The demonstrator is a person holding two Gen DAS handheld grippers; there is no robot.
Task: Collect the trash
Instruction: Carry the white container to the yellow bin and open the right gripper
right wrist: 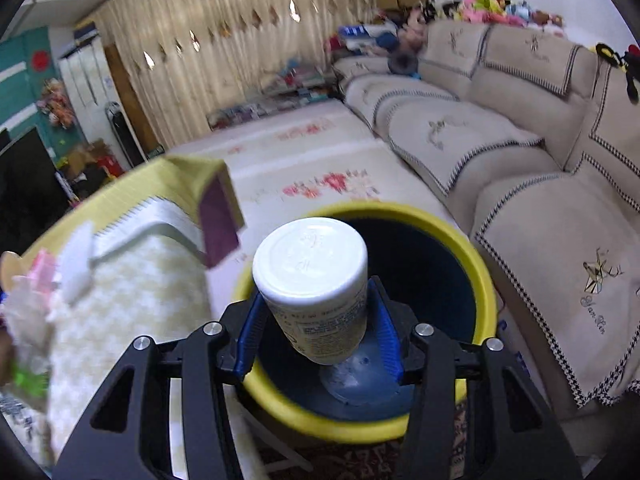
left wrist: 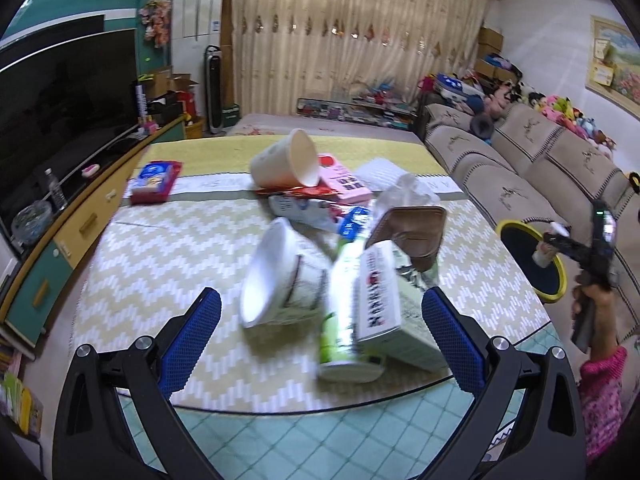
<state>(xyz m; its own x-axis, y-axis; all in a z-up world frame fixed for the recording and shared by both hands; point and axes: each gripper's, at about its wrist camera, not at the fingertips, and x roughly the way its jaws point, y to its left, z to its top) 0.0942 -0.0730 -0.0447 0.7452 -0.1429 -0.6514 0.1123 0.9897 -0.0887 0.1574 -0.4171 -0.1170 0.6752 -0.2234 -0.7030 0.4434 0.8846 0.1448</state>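
Right wrist view: right gripper [right wrist: 316,320] clamped on a white bottle [right wrist: 312,280], blue pads [right wrist: 387,340] against both sides, poised over the yellow-rimmed bin [right wrist: 476,264] beside the sofa [right wrist: 520,184]. Left wrist view: left gripper [left wrist: 316,330] spread wide, gripping nothing, low over the table [left wrist: 132,280]. Between its fingers, a heap of trash: tipped paper bowl [left wrist: 276,276], green can [left wrist: 340,312], white carton [left wrist: 380,296], brown tray [left wrist: 416,236]. Farther back, a tipped cup [left wrist: 288,160], pink box [left wrist: 344,180]. Bin at far right, off the table.

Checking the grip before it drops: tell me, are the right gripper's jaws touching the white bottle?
Touching. The right wrist view shows both blue jaws of the right gripper pressed against the white bottle, above the yellow-rimmed bin.
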